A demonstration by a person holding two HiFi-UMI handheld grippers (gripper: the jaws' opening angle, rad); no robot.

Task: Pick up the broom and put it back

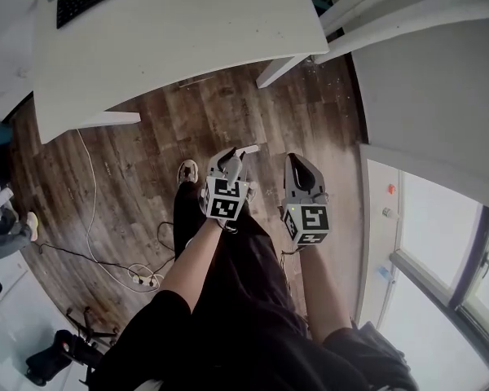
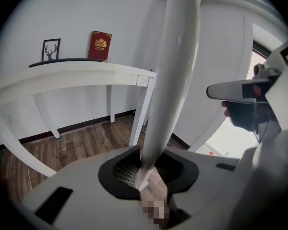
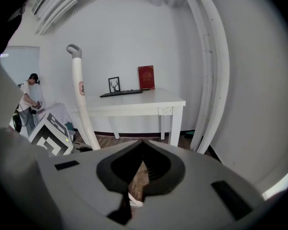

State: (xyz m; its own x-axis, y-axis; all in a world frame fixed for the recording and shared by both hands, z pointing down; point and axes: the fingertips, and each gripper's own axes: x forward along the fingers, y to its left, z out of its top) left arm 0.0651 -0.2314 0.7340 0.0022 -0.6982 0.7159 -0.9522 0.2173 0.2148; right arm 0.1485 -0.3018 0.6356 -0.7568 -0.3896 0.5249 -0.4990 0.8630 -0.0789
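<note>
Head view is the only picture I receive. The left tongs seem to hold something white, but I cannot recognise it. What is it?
Observer: In the left gripper view, the left tongs are closed on a white broom handle that rises away from them.
Operator: Do the right tongs hold it too?
Observer: No. The right gripper view shows the right tongs shut, with nothing between them.
Operator: How does the handle end at its top?
Observer: The right gripper view shows a grey hook there.
</note>
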